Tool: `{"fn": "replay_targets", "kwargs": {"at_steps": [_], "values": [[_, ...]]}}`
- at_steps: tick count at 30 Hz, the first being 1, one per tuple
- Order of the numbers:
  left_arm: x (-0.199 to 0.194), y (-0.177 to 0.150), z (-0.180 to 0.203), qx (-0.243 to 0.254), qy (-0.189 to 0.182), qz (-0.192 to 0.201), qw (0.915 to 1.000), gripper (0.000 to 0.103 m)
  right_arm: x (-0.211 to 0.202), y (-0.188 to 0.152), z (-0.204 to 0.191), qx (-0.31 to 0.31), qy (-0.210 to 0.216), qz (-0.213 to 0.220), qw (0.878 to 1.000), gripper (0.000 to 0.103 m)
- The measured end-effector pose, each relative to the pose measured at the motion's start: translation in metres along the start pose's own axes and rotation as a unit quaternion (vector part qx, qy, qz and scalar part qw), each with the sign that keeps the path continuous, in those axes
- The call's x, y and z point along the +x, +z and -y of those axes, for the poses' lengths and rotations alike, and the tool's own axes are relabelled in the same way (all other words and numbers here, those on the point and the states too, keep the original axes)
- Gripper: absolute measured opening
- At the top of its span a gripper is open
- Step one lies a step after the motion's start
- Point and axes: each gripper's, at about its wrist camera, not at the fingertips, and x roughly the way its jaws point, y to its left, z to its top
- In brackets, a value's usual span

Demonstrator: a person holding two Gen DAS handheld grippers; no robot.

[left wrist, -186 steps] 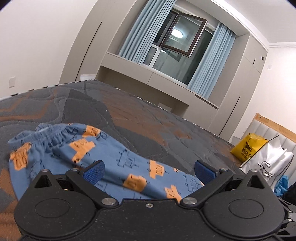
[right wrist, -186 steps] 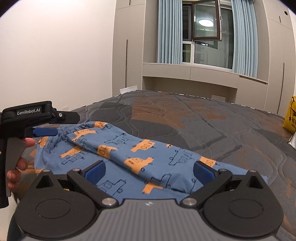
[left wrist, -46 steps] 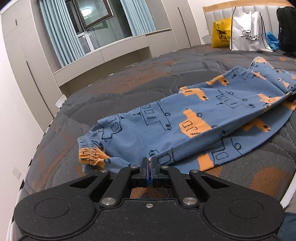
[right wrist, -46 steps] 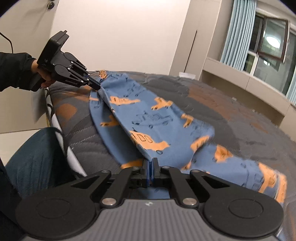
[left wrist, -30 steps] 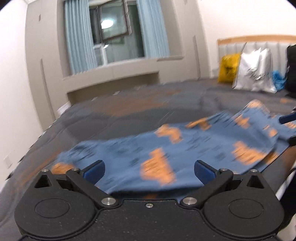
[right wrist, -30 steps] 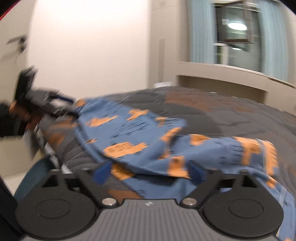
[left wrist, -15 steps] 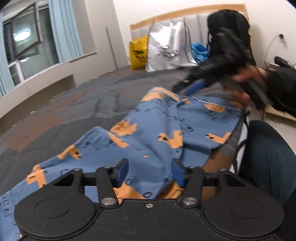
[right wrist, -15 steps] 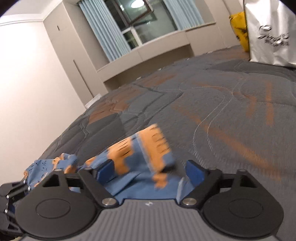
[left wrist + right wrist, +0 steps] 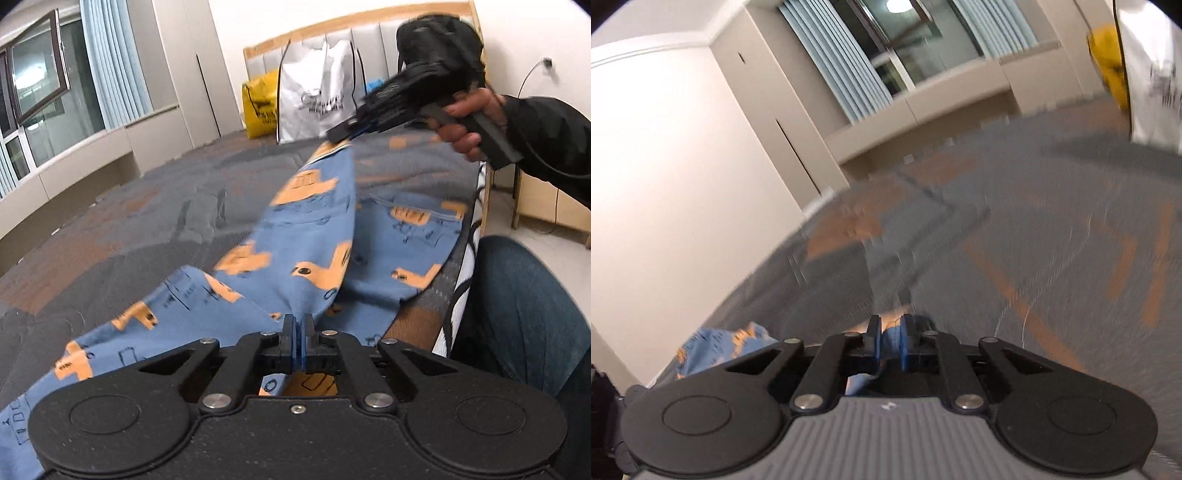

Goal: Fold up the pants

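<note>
L tongs [image 9: 297, 330], having just been closing, are being kept clenched on a fold of the pants [image 9: 295, 236] at the near bed [image 9: 129, 229] edge. R tongs [image 9: 890, 341], likewise just closing, are gripping blue fabric; in L view the cloth is being held raised. Bags [image 9: 314, 99] are standing by the headboard.
</note>
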Motion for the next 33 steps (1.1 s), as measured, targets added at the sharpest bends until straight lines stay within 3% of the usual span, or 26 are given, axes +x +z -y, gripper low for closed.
{"fn": "replay_targets", "kwargs": {"at_steps": [3,7,12,16,18,19,20,22,26,28,29,30,33], "values": [[-0.013,-0.003,-0.005,-0.014,-0.01,0.009,0.9998,0.001,-0.041,-0.006,-0.021,-0.02,-0.012,0.014,1.0,0.009],[-0.016,-0.014,0.006,0.006,-0.023,-0.007,0.9997,0.001,-0.073,-0.043,-0.038,-0.024,-0.041,0.0,0.999,0.008],[-0.004,-0.025,0.013,0.016,-0.026,-0.022,0.9993,0.001,-0.085,-0.091,-0.03,0.016,-0.081,-0.019,0.996,0.007],[-0.004,-0.023,0.008,0.008,-0.03,-0.027,0.9992,0.003,-0.074,-0.106,-0.026,0.004,-0.098,-0.047,0.994,0.012],[-0.005,-0.022,0.006,-0.006,-0.026,-0.026,0.9993,0.013,-0.076,-0.099,-0.026,-0.002,-0.095,-0.037,0.995,0.026],[-0.007,-0.022,0.005,-0.016,-0.022,-0.021,0.9994,0.021,-0.077,-0.095,-0.026,-0.007,-0.097,-0.031,0.995,0.042],[-0.008,-0.022,0.003,-0.027,-0.018,-0.015,0.9994,0.029,-0.077,-0.091,-0.025,-0.012,-0.098,-0.027,0.995,0.049],[-0.012,-0.021,0.0,-0.053,-0.011,-0.002,0.9985,0.039,-0.066,-0.081,-0.023,-0.024,-0.103,-0.026,0.994,0.049],[-0.016,-0.02,-0.008,-0.117,0.017,0.039,0.9922,0.068,-0.039,-0.067,-0.018,-0.056,-0.1,-0.035,0.993,0.049],[-0.015,-0.016,-0.013,-0.149,0.049,0.057,0.9859,0.077,-0.021,-0.061,-0.016,-0.062,-0.096,-0.038,0.993,0.045],[-0.015,-0.015,-0.016,-0.168,0.066,0.063,0.9815,0.081,-0.014,-0.06,-0.015,-0.065,-0.097,-0.041,0.992,0.025],[-0.013,-0.013,-0.021,-0.19,0.086,0.065,0.9758,0.083,-0.007,-0.06,-0.014,-0.067,-0.096,-0.043,0.992,0.012],[-0.01,-0.011,-0.03,-0.222,0.11,0.068,0.9664,0.087,-0.003,-0.061,-0.017,-0.08,-0.098,-0.038,0.991,0.006]]}}
